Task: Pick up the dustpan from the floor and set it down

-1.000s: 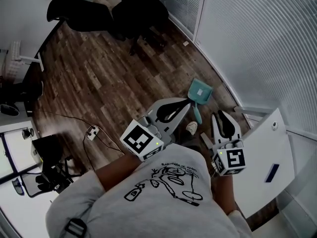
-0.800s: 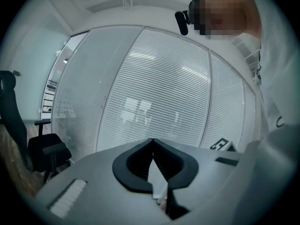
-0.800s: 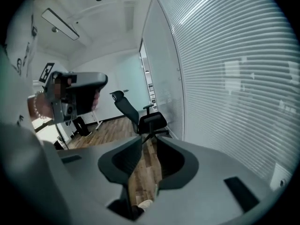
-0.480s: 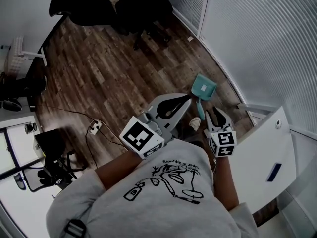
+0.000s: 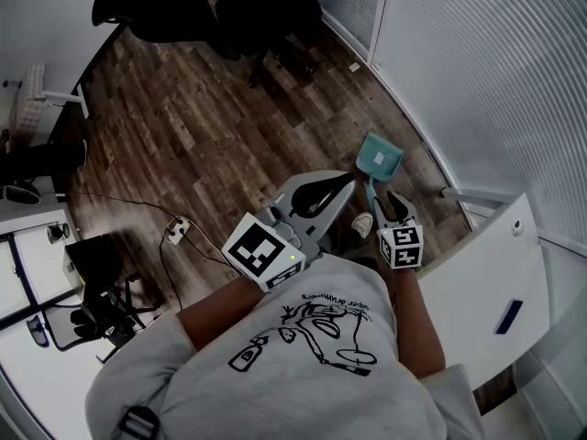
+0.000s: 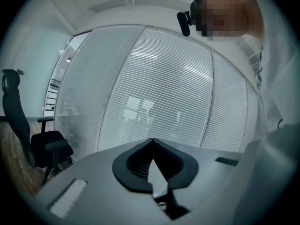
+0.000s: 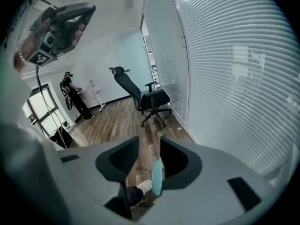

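Observation:
A teal dustpan lies on the wood floor by the blinds wall, its handle pointing back toward me. My right gripper is low over that handle, tilted down. In the right gripper view the teal handle stands between the jaws, close to the right one, with a gap on its left side. These jaws have just been opening and are open; the pads do not press on the handle. My left gripper hovers higher to the left, shut with nothing in it, its tips meeting.
Two black office chairs stand at the far end of the floor. A white desk panel is close on the right, a power strip with cable on the left. My white shoe is beside the handle. Another person stands far off.
My right gripper has dropped toward the floor and come forward over the dustpan handle, and its jaws stand wider apart. The left gripper has stayed where it was.

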